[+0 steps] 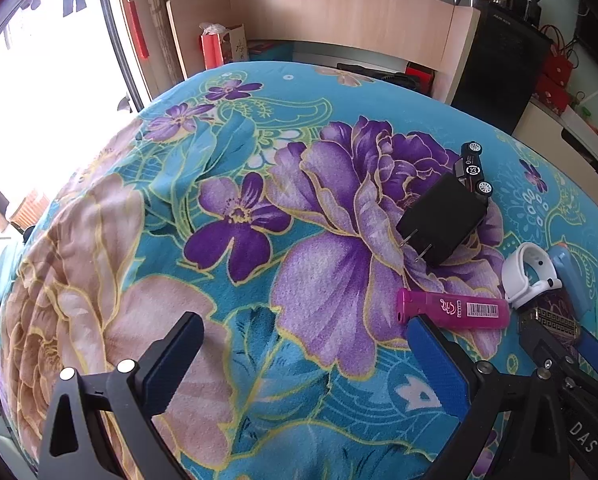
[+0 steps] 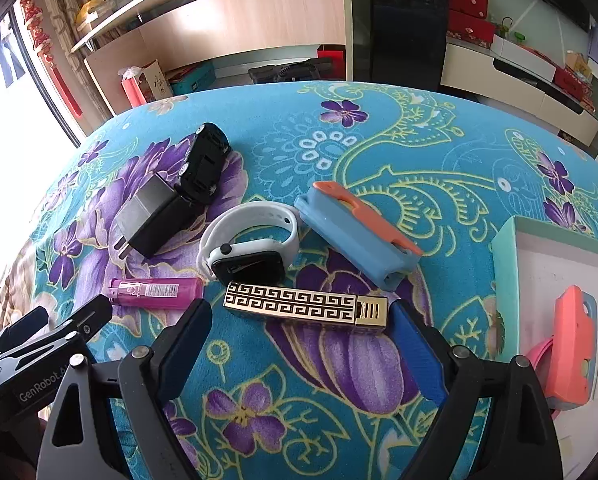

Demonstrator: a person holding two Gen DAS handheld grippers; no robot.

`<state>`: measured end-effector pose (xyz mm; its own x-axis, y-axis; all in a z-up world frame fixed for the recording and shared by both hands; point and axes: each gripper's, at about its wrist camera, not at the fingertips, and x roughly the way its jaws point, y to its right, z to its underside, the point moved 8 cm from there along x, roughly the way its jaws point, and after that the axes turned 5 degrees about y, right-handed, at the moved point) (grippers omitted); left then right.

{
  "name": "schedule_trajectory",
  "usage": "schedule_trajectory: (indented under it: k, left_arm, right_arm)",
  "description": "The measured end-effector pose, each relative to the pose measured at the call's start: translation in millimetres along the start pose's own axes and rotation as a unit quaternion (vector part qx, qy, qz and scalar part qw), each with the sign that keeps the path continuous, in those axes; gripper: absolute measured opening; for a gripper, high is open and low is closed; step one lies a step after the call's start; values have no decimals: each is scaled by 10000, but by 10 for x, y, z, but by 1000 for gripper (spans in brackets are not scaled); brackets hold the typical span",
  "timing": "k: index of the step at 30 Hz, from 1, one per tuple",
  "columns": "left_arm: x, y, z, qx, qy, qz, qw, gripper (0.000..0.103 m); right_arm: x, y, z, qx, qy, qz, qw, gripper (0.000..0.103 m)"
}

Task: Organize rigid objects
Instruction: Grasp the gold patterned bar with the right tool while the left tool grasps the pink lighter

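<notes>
- Right gripper (image 2: 299, 320) spread wide, nothing pinched; gold lighter (image 2: 305, 307) lies on the floral cloth (image 2: 299, 420) just ahead, betw. the tips.
- Left gripper (image 1: 299, 344) spread too, empty, tip next to the pink lighter (image 1: 453, 312).
- Risk: gold case slick metal, flat, long; off-centre pinch prob. spins or squirts it out.
- Risk: soft fuzzy cloth may snag the tips.
- Risk: white watch (image 2: 247, 244) touching the far edge, could get nudged.
- Teal box (image 2: 503, 256) on the right, likely drop spot.
</notes>
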<state>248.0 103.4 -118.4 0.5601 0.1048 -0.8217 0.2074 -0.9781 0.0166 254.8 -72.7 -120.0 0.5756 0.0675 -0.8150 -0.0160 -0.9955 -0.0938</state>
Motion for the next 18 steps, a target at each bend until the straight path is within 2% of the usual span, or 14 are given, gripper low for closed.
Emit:
schedule_trajectory:
  k: [18]
  left_arm:
    - [-7,101,3,161,-13,71,9998,103]
  right_arm:
    - [52,67,5,166,45,23,9998,84]
